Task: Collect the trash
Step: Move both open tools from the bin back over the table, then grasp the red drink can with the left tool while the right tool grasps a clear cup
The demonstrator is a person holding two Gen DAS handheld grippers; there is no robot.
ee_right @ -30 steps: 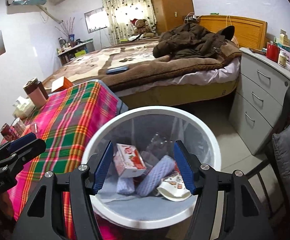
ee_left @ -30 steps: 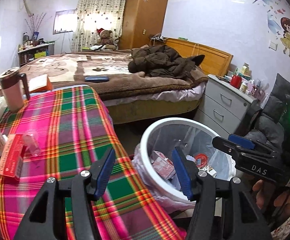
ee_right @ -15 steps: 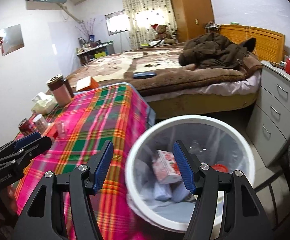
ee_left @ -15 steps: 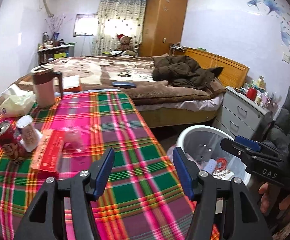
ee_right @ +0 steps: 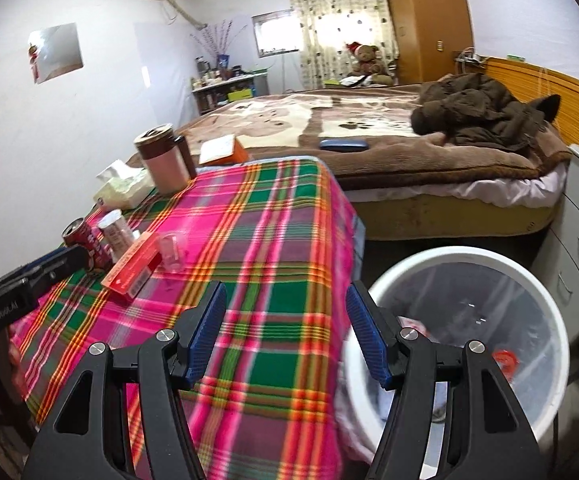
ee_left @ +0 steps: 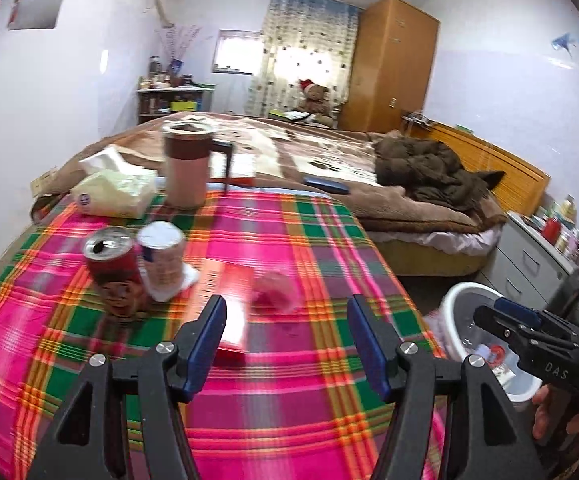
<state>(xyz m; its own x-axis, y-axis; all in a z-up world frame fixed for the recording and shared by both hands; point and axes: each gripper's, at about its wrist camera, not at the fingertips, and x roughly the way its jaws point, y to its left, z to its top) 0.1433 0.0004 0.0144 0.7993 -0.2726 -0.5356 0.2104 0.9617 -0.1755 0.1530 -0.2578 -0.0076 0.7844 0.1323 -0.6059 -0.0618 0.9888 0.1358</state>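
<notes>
Both grippers have swung off the trash bin toward the plaid-covered table since the earlier views; left gripper (ee_left: 285, 336) jaws have just been opening, nothing between them.

Landmark: table (ee_left: 273, 408), pink, green and orange plaid cloth.

- Left gripper: above the table's near half, jaws apart, empty.
- Right gripper (ee_right: 285, 332): over the table's right edge, jaws wide, empty; seen also in the left view (ee_left: 525, 332), off the table's right side above the bin.
- Trash bin (ee_right: 545, 292): white rim, clear liner, on the floor just beside the table's right edge; red and white scraps inside.
- Red box (ee_right: 131, 270): lying flat, mid-table, left of centre.
- Clear plastic cup (ee_right: 173, 252): just beside the box, on its right; blurred.
- Red can (ee_left: 115, 270): opened top, upright, table's left side.
- White cylindrical container (ee_left: 163, 258): upright, touching or just beside the can.
- Tissue pack (ee_left: 115, 192): table's far left corner.
- Lidded jug (ee_left: 187, 166): brown and pink, far edge of table.
- Bed (ee_right: 369, 140): beyond the table's far edge, brown blanket.
</notes>
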